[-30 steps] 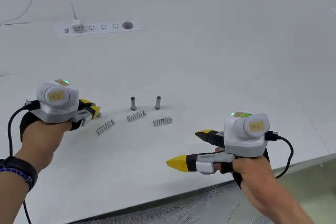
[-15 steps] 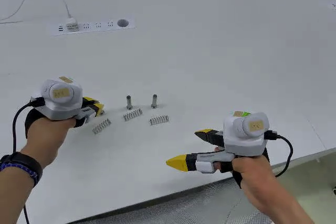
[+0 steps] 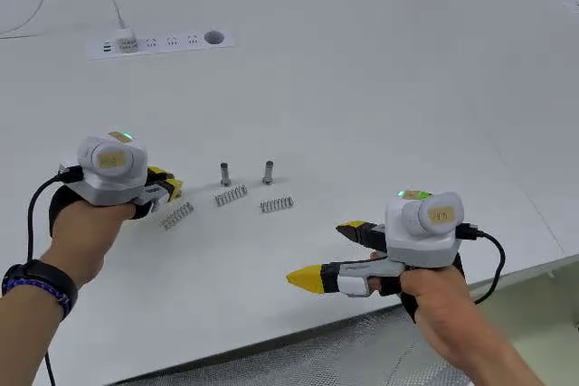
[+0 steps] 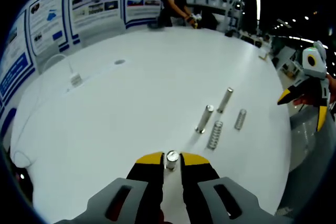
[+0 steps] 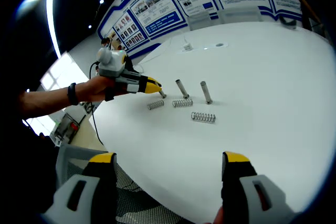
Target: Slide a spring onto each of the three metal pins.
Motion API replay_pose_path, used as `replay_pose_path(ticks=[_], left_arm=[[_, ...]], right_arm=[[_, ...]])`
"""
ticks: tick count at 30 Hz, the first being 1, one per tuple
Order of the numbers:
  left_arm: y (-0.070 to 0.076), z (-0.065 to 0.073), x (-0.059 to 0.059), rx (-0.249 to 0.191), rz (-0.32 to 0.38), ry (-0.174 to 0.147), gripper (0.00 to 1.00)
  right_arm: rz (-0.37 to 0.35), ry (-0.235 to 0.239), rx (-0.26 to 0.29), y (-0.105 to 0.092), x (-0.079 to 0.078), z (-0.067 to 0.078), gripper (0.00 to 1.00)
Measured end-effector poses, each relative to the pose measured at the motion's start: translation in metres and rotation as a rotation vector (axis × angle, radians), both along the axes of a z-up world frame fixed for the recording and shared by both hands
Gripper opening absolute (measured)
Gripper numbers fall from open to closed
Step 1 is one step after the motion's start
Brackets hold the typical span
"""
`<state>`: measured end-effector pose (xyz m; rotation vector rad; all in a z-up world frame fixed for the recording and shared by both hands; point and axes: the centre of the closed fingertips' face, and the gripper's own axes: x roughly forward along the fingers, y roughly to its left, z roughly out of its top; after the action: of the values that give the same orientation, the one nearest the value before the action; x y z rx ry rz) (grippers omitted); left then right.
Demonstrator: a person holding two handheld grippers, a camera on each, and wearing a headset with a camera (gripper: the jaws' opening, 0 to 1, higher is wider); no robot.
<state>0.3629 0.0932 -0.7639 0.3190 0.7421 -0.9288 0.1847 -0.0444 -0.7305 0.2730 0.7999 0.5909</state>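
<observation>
No spring is threaded yet: all three springs (image 3: 231, 195) are seen lying loose just beside the two upright pins (image 3: 225, 174). The third pin (image 4: 171, 157) is pinched in the left gripper (image 3: 166, 190) near those pins, while the right gripper (image 5: 169, 158) is held spread and empty, well apart from them.

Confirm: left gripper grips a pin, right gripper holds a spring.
No: the right gripper holds nothing. The right gripper view shows its jaws wide apart, with three springs lying on the table. The left gripper does grip a pin.
</observation>
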Motion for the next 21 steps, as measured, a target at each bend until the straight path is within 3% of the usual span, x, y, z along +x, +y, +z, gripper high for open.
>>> replay_pose_path(ticks=[9, 21], left_arm=[[0.003, 0.001, -0.005, 0.001, 0.003, 0.027, 0.24], [0.025, -0.001, -0.017, 0.014, 0.047, 0.039, 0.32]], right_arm=[[0.005, -0.004, -0.002, 0.002, 0.000, 0.001, 0.83], [0.008, -0.006, 0.004, 0.006, -0.002, 0.000, 0.83]])
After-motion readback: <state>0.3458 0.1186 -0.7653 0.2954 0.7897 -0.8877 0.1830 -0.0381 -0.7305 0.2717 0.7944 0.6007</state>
